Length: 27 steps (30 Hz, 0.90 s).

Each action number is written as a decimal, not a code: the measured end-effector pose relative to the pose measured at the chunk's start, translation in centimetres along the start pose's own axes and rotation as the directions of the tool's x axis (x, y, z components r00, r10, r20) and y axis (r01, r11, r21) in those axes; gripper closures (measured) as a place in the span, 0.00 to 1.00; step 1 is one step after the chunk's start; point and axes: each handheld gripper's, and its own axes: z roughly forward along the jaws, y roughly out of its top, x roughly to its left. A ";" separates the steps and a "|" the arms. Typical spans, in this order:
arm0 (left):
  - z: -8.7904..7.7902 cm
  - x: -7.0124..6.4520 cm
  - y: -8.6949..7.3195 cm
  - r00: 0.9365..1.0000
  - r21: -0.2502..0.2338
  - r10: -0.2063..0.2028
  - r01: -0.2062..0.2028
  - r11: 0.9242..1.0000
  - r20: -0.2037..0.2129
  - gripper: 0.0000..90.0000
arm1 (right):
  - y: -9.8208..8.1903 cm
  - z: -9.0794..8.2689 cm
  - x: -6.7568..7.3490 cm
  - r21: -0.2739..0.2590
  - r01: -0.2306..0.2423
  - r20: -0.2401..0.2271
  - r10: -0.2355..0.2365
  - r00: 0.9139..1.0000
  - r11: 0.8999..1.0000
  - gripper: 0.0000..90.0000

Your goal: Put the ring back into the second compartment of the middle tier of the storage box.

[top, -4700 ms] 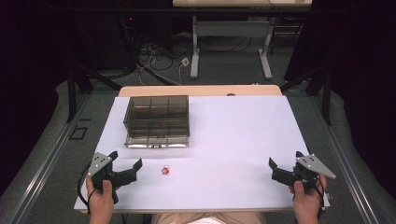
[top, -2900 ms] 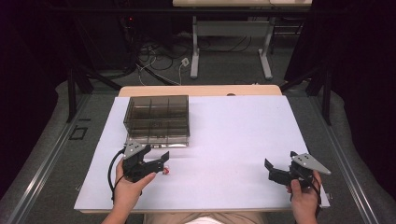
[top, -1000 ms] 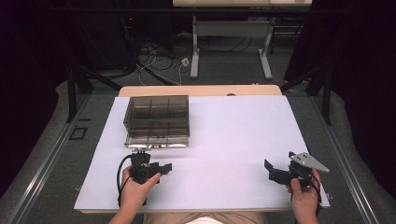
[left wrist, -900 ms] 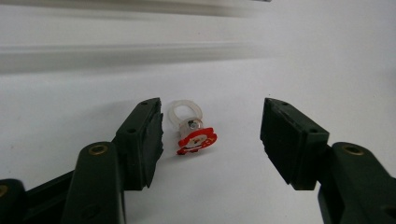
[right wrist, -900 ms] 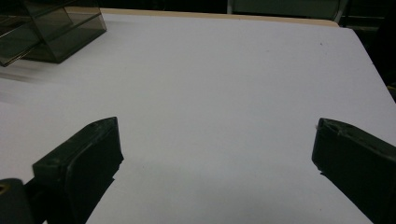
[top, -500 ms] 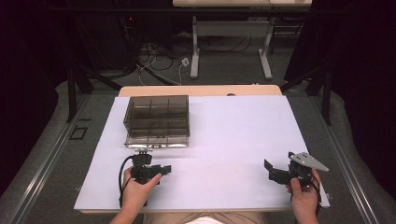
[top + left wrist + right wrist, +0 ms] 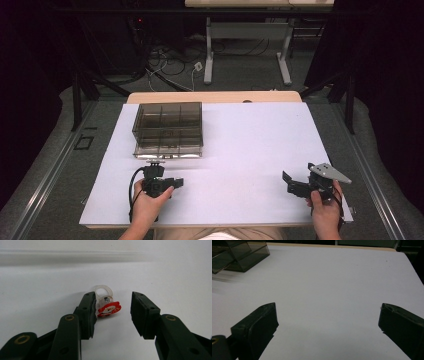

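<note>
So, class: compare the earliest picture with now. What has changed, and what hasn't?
The left tongs moved in from the table's left edge to the small ring. Their jaws have just been closing around it; one touches it, the other doesn't yet. The right tongs and compartment box stayed put.

Left claw [image 7: 176, 182] rests just before the smoky box [image 7: 168, 129], apparently part-closed.

- A lab or recording room, not a home.
- Black curtains [image 7: 30, 75] hang dark on both sides.
- Loose cables [image 7: 170, 60] and a plug lie on the grey floor [image 7: 240, 75].
- A height-adjustable desk frame [image 7: 247, 37] stands at the back.
- The table [image 7: 250, 145] wears a plain white sheet, with floor rails [image 7: 45, 180] alongside.
</note>
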 end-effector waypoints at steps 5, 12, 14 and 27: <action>0.0 0.0 0.0 1.000 0.006 0.002 -0.002 1.000 -0.003 0.64 | 0.0 0.0 0.0 0.000 0.003 -0.001 -0.003 1.000 1.000 0.03; 0.1 0.0 0.0 1.000 0.002 0.002 -0.002 1.000 -0.006 0.67 | 0.0 0.1 0.0 0.001 -0.003 -0.005 0.003 1.000 1.000 0.03; 0.1 0.0 0.0 1.000 0.006 0.001 -0.001 1.000 -0.003 0.68 | 0.0 0.1 0.0 0.000 0.003 -0.003 -0.003 1.000 1.000 0.03; 0.1 0.0 0.0 1.000 0.007 0.000 0.000 1.000 -0.013 0.75 | -0.1 0.1 -0.1 0.004 0.009 -0.004 -0.008 1.000 1.000 0.03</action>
